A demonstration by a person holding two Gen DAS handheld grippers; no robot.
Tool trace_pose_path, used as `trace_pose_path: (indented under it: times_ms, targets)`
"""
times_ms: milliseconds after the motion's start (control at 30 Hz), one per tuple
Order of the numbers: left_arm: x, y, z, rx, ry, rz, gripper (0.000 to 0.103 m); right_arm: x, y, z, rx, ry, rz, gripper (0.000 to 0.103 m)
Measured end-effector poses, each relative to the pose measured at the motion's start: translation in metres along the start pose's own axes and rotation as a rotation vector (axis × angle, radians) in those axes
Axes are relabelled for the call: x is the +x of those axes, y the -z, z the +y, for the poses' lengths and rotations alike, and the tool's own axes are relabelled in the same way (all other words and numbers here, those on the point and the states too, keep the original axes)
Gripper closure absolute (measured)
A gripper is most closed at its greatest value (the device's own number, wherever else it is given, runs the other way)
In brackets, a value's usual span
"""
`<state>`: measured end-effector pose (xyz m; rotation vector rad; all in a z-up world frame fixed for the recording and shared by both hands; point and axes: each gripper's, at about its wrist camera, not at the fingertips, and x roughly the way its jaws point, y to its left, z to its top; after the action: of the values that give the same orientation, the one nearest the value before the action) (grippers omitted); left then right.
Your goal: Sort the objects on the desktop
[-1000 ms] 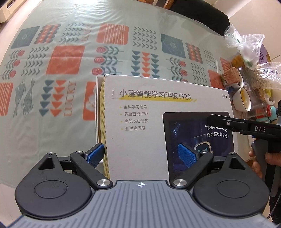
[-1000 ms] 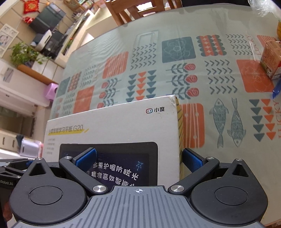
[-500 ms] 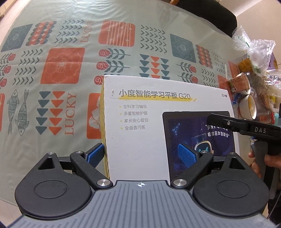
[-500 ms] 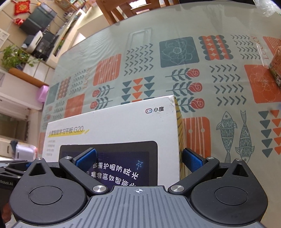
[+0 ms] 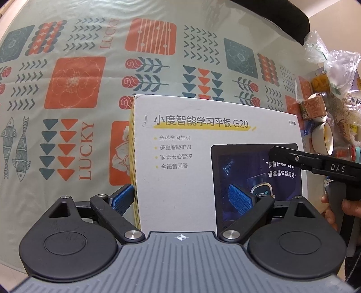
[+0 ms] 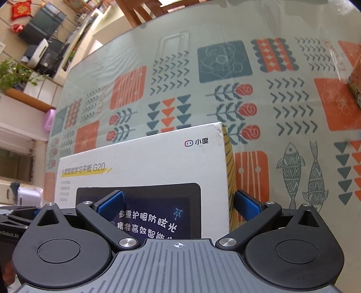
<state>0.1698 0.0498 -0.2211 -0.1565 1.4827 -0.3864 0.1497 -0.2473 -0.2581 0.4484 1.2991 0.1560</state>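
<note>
A flat white tablet box [image 5: 191, 162] with Chinese print and a tablet picture is held above the patterned tablecloth [image 5: 74, 81]. My left gripper [image 5: 180, 198] straddles the box's left edge: one blue pad [image 5: 123, 198] under the yellow-striped side, the other pad [image 5: 239, 199] on top. My right gripper [image 6: 178, 205] straddles the box's right edge [image 6: 158, 162] the same way. The right gripper's black body [image 5: 315, 166] shows at the right in the left wrist view. Both grippers hold the box.
At the table's right edge lie plastic bags [image 5: 334, 56], a small brown carton [image 5: 312, 109], a white cup [image 5: 325, 139] and other clutter. A wooden chair [image 6: 144, 11] stands at the far side. The room's floor and cabinets [image 6: 27, 94] show to the left.
Both grippers and the box have moved forward over the table; the far tablecloth pattern has slid closer in both views. The grip on the box is the same.
</note>
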Motion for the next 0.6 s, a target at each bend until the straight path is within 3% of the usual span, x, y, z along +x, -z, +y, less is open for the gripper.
trace_pose_path:
  times_ms: [233,600]
  targets:
    - [0.012,0.000,-0.004,0.019,-0.026,0.002,0.000,0.008,0.002,-0.006,0.012,0.013,0.017,0.000]
    - [0.005,0.005,0.004,0.002,-0.005,0.043,0.000,0.000,0.013,0.000,-0.024,-0.007,0.034,0.000]
